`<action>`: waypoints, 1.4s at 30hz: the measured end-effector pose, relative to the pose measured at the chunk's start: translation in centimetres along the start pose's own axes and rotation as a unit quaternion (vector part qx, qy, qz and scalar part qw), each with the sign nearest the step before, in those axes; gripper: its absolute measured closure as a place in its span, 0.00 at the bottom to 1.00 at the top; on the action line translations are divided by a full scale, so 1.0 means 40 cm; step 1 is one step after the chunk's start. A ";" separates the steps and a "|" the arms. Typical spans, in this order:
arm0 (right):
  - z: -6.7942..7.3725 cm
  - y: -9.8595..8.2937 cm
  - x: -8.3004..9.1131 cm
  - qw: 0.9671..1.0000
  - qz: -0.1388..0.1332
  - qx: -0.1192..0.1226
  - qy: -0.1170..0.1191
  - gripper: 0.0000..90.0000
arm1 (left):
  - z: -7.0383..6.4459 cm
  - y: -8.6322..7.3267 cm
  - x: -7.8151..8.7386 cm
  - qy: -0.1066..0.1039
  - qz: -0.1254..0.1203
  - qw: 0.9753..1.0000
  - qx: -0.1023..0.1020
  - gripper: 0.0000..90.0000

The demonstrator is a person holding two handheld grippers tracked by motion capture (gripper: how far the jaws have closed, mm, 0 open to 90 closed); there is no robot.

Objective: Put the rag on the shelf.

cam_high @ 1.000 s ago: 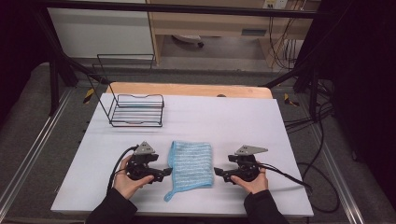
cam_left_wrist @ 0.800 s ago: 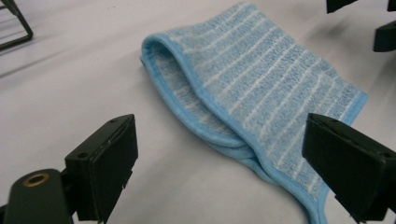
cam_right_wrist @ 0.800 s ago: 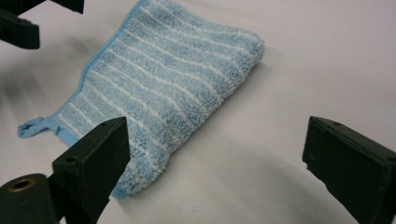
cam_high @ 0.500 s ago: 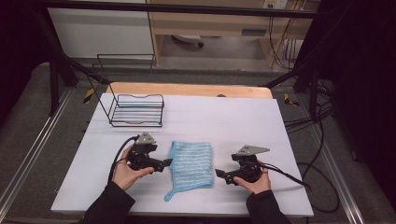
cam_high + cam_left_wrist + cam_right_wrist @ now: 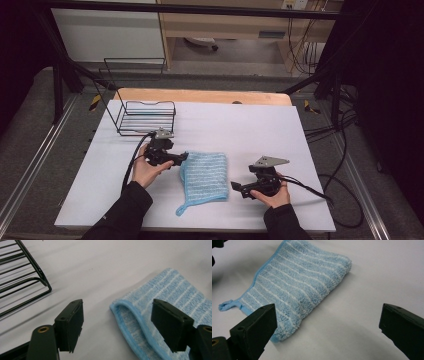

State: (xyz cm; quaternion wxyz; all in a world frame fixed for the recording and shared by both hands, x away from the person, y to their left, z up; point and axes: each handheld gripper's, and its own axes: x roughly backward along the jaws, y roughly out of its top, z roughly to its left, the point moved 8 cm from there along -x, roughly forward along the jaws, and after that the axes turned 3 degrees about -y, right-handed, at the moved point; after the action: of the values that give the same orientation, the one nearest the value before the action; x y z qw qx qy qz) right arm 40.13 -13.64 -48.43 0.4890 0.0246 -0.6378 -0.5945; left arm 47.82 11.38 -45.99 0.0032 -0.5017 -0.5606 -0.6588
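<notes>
Cloth (image 5: 205,177) corner between left gripper (image 5: 117,327) jaws

One blue striped cloth (image 5: 205,179) is counted on the white table (image 5: 260,130), and one hanging loop (image 5: 180,212) is seen at its corner. One black wire rack (image 5: 146,118) is counted at the far left of the table. Two grippers are counted: the left gripper (image 5: 184,157) and the right gripper (image 5: 234,186), each with two black jaws. Two hands are seen, one on each gripper. One grey three-cornered plate (image 5: 270,161) is clearly seen on the right gripper
</notes>
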 end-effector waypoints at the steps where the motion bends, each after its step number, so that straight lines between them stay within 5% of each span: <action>1: 0.000 0.000 0.000 1.000 0.000 -0.001 0.000 0.02 | 0.004 0.001 -0.008 0.003 0.001 1.000 0.004 0.32; 9: 0.000 -0.004 -0.006 1.000 0.004 0.001 -0.002 0.02 | 0.026 -0.021 -0.061 -0.005 0.033 0.999 0.026 0.48; 19: 0.001 -0.002 -0.005 1.000 0.003 -0.004 -0.001 0.02 | 0.000 -0.034 -0.094 -0.025 0.047 0.998 0.030 0.67; 34: -0.011 0.014 -0.014 1.000 -0.004 -0.025 -0.013 0.05 | -0.011 -0.050 -0.103 -0.044 0.055 0.996 0.051 0.81; 42: -0.010 0.053 -0.035 1.000 -0.007 -0.024 -0.016 0.11 | -0.015 -0.052 -0.104 -0.041 0.054 0.997 0.040 0.85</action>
State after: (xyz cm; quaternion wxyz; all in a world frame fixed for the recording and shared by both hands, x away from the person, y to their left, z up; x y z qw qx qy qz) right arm 42.28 -12.47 -47.67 0.4745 0.0077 -0.6311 -0.6136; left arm 48.31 9.38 -50.23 0.0359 -0.5577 -0.5581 -0.6133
